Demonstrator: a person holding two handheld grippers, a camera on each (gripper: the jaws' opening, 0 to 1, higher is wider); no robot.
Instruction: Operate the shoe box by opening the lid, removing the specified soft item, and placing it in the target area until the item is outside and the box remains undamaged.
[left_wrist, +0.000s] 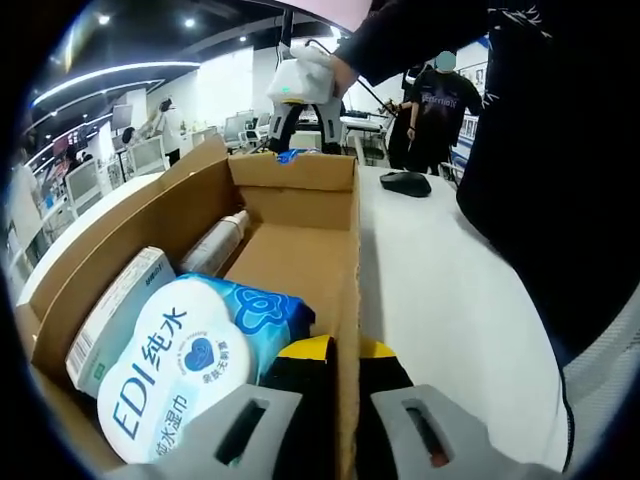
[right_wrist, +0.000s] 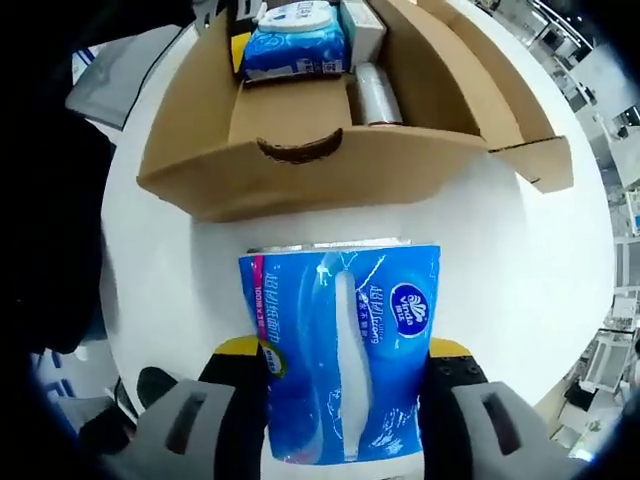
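Note:
The cardboard shoe box (left_wrist: 300, 190) stands open on a white table (left_wrist: 440, 290). My left gripper (left_wrist: 345, 368) straddles the box's right wall, one jaw inside and one outside, shut on it. Inside lie a white-and-blue wet wipes pack (left_wrist: 190, 360), a flat white carton (left_wrist: 115, 315) and a pale cylinder (left_wrist: 215, 245). My right gripper (right_wrist: 340, 365) is shut on a blue soft tissue pack (right_wrist: 340, 340), held above the table (right_wrist: 520, 260) just outside the box's end wall (right_wrist: 300, 170). That gripper (left_wrist: 298, 92) also appears past the box's far end, in a hand.
The lid (right_wrist: 500, 100) hangs open along one long side of the box. A black mouse (left_wrist: 405, 183) lies on the table beyond the box. A person's dark sleeve and body (left_wrist: 560, 180) fill the right side. Another person (left_wrist: 440, 110) stands further back among desks.

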